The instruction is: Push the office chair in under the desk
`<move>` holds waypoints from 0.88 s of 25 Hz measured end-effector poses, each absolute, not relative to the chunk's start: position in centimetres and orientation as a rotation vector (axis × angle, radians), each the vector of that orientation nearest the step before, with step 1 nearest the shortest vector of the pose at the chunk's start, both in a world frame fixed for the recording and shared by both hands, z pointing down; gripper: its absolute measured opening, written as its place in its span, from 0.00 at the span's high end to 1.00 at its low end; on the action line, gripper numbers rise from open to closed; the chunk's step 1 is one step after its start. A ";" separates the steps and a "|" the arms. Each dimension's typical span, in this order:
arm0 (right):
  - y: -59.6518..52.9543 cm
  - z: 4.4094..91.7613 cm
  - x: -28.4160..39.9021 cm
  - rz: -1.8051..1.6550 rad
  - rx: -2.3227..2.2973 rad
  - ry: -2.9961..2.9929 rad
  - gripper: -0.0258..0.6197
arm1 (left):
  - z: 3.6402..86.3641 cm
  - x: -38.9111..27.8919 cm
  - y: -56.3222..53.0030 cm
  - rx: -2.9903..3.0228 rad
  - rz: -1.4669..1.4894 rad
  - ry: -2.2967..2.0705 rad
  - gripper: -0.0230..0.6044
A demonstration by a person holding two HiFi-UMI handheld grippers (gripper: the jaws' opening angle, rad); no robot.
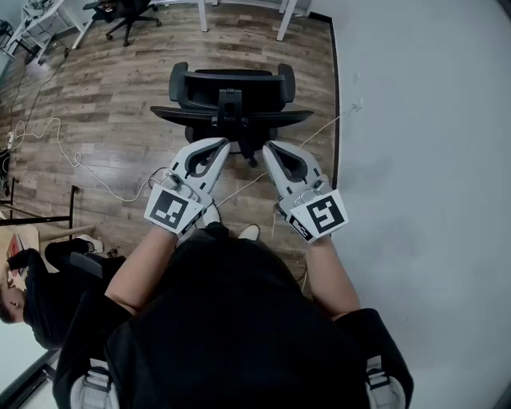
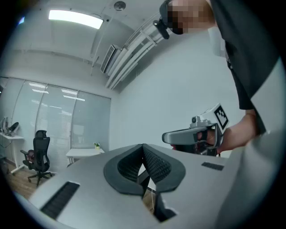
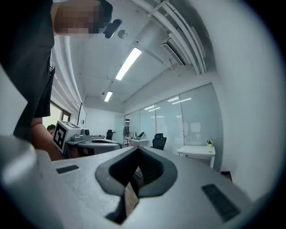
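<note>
Well, barely started.
Office chair out on the wood floor, short of the white bench legs; left gripper and right gripper both pressed together, empty, near its backrest. Whole push left.

A white cable lies looped on the wood floor. A second black chair stands beyond, far left.

Desk legs cut off at top edge.

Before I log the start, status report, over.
Left tool, right tool shut, empty. Office chair ahead, not touched. White cable on floor near its base.
</note>
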State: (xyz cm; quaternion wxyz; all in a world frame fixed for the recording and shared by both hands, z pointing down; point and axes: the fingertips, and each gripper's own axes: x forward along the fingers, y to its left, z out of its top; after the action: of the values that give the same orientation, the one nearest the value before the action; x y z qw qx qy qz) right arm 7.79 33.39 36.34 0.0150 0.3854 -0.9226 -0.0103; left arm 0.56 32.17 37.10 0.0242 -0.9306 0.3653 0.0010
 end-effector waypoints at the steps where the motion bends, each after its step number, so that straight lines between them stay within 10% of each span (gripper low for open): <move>1: 33.4 36.3 7.9 -0.031 1.200 -2.870 0.96 | 37.2 0.6 32.2 -2.878 -0.005 1.134 0.97; 22: 34.5 39.2 10.2 0.071 1.110 -2.863 0.95 | 38.7 -0.9 33.4 -2.788 -0.084 1.291 0.97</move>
State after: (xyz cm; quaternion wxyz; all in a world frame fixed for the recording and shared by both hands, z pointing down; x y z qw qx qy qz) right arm 10.22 34.47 39.24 0.0349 0.3610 -0.9316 0.0232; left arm -0.94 33.40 38.74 0.0341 -0.9066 0.4197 -0.0272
